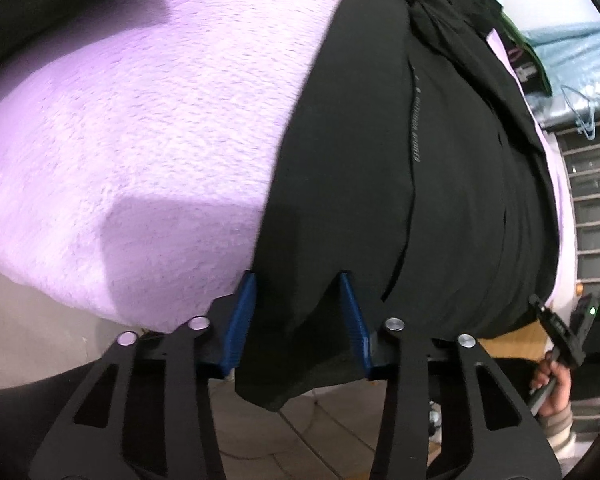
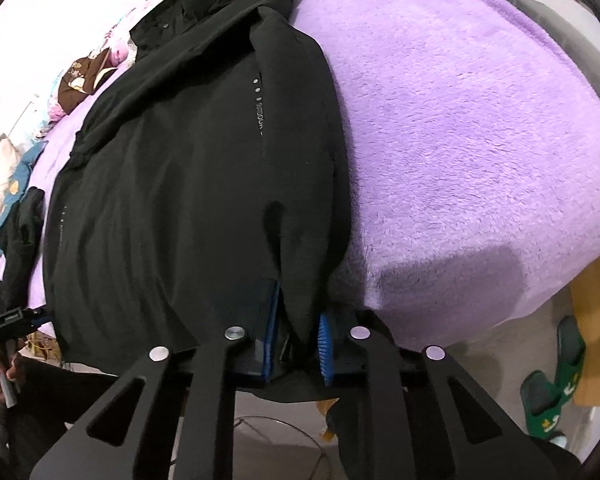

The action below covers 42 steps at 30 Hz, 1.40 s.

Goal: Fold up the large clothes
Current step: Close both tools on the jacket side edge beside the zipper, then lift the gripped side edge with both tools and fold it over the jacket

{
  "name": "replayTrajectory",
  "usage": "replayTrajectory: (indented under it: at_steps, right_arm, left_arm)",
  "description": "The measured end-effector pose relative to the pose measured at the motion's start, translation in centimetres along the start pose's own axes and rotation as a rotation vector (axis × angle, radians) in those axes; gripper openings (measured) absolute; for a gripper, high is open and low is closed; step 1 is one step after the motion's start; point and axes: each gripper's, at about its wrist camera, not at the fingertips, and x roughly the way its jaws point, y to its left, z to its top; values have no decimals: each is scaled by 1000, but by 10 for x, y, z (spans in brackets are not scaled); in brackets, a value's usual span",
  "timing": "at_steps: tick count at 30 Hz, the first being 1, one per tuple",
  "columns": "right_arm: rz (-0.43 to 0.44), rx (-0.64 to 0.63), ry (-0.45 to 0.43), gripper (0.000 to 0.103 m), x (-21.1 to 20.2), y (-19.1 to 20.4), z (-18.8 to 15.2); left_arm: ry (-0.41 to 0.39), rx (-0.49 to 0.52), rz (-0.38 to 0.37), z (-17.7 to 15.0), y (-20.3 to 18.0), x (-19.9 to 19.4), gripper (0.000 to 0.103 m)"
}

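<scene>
Black jacket spread on the bed, folding barely begun.
Smooth black long garment (image 2: 188, 184) lies flat on the fuzzy lilac blanket (image 2: 480, 140); right gripper (image 2: 298, 338) fingers clench its near hem, left gripper (image 1: 296, 320) fingers straddle it, unpinched.

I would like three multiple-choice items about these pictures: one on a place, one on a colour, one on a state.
1. Where does the black garment lie?
A. on the floor
B. on the blanket
C. on a hanger

2. What colour is the blanket?
A. purple
B. green
C. white

3. What is between the right gripper's jaws?
A. nothing
B. a slipper
C. garment cloth

Key: 1 B, the garment is spread over the blanket. 2 A, the fleece around it is purple. 3 C, black cloth runs down between the blue pads.
</scene>
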Motion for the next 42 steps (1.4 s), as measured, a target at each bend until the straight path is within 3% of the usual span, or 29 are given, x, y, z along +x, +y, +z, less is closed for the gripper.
replayTrajectory:
  at_steps: [6, 9, 21, 24, 27, 31, 33, 39, 42]
  right_arm:
    - [31, 27, -8, 14, -4, -7, -3]
    - [43, 45, -8, 14, -5, -14, -7]
    - [44, 60, 0, 15, -2, -19, -6]
    - [45, 58, 0, 14, -3, -19, -6]
    - [45, 61, 1, 14, -1, -19, -6]
    - [38, 54, 3, 15, 0, -18, -6]
    - [36, 49, 3, 15, 0, -16, -6]
    - [48, 24, 5, 13, -2, -11, -7]
    - [55, 17, 3, 11, -5, -9, -6]
  left_arm:
    - [-43, -39, 42, 1, 10, -13, 39]
    - [-27, -105, 21, 2, 23, -15, 67]
    - [70, 21, -22, -4, 9, 6, 66]
    - [83, 42, 0, -3, 3, 9, 59]
    - [99, 60, -14, -8, -3, 9, 46]
    - [104, 93, -26, -11, -13, 7, 37]
    - [106, 86, -20, -11, -11, 9, 34]
    - [109, 31, -37, -7, -5, 10, 10]
    - [106, 30, -42, -6, -9, 10, 6]
